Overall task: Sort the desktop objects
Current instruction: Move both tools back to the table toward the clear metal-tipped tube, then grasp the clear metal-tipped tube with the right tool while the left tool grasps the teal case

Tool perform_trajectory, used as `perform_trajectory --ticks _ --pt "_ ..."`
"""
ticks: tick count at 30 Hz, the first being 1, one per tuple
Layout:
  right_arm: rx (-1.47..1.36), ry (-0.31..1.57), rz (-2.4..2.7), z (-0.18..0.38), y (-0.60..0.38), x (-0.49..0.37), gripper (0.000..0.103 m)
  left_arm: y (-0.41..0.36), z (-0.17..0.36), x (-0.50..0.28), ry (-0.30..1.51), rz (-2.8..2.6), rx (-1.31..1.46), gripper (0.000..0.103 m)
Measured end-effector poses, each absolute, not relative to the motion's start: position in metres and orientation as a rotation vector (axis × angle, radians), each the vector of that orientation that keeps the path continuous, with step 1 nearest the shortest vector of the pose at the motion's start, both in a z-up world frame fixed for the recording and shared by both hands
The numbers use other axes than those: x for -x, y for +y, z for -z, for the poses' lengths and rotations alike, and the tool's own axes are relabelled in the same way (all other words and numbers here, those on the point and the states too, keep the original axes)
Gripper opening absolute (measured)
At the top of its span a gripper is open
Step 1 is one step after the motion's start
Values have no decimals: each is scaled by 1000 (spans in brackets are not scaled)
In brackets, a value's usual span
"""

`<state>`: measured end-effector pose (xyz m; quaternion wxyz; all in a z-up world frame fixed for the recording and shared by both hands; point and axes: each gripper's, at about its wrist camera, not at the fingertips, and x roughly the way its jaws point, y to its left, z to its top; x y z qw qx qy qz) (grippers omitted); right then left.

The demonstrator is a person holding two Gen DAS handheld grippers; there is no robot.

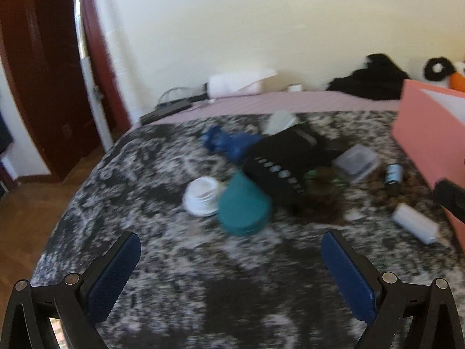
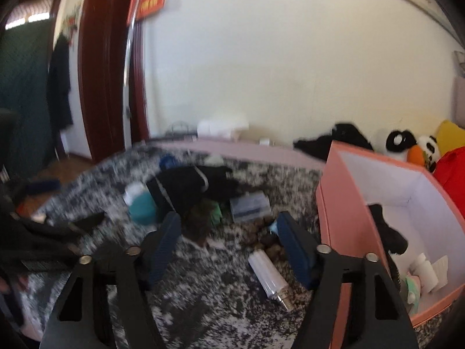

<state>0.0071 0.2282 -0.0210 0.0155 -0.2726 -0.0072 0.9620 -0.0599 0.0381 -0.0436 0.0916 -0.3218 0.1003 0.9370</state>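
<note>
On a black-and-white patterned cover lie a teal cup [image 1: 244, 206] on its side, a white lid [image 1: 202, 196], a black pouch [image 1: 286, 160], a blue bag [image 1: 229, 141], a clear case [image 1: 356, 161], a small dark bottle [image 1: 393, 174] and a white bulb [image 1: 414, 222]. My left gripper [image 1: 231, 250] is open short of the teal cup, nothing between its blue pads. My right gripper [image 2: 229, 229] is open above the cover, with the white bulb [image 2: 268, 274] just below its right finger [image 2: 296, 250]. A pink box [image 2: 343, 221] stands on the right, holding black and white items.
The pink box [image 1: 427, 145] wall rises at the right edge in the left wrist view. Brown bits [image 2: 270, 247] lie near the bulb. Plush toys [image 2: 412, 148] and black cloth [image 2: 334, 139] sit by the far wall. A dark red door [image 1: 43, 72] and wooden floor [image 1: 26, 218] are left of the surface.
</note>
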Motion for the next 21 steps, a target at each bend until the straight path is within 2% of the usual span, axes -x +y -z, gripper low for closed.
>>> perform_trajectory --ticks 5,8,12,16,20,21 --pt "988 -27 -2890 50 249 14 66 26 55 71 349 -2814 964 102" --pt "1066 46 -2854 64 270 22 66 22 69 82 404 -2806 992 102" --pt "1201 140 -2828 81 288 34 66 14 89 100 368 -2729 1064 102" --pt "1341 121 -2759 105 290 48 66 8 99 115 293 -2676 1098 102" --pt "1454 84 -2697 127 290 60 56 14 106 127 292 -2653 1088 102" --pt "1444 90 -2702 125 292 60 45 17 107 130 292 -2647 1088 102"
